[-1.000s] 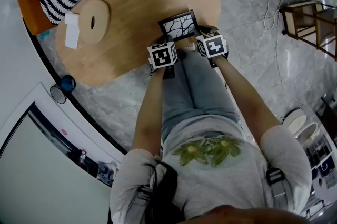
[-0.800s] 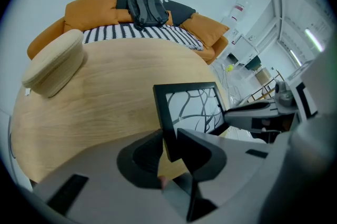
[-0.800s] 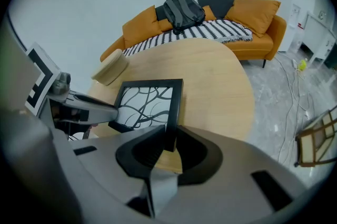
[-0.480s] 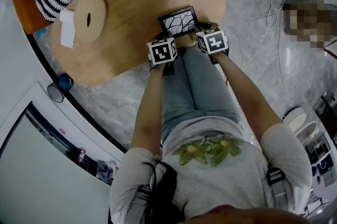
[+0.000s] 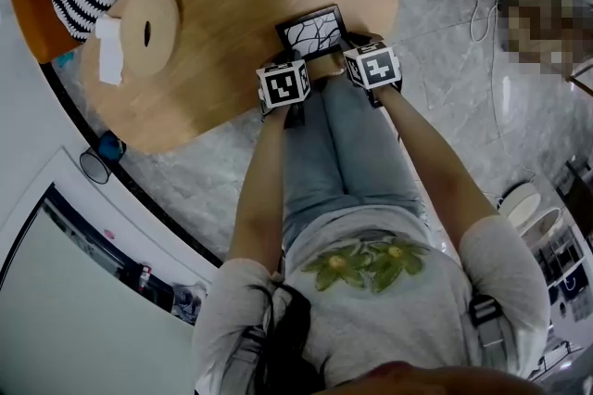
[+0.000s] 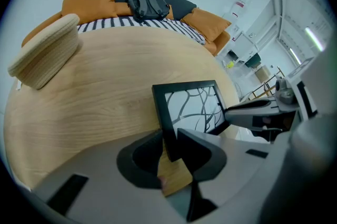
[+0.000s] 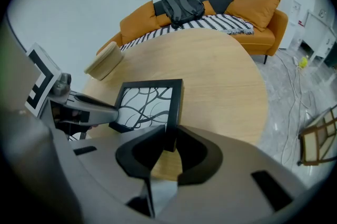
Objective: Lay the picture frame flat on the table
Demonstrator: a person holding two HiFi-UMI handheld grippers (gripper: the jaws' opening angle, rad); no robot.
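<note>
**Frame gripped on both sides, not yet flat**

The picture frame (image 5: 313, 33) stood tilted, face up, at the near edge of the wooden desk (image 5: 232, 4). The left gripper (image 6: 169, 140) had its fingers clamped on the frame's left edge, and the right gripper (image 7: 169, 139) likewise on its right edge. Lowering seemed in hand. The next move called for easing both sides down evenly before letting go.

Grey leaf-print shirt (image 5: 398, 314), blue jeans (image 5: 345, 152)
</note>
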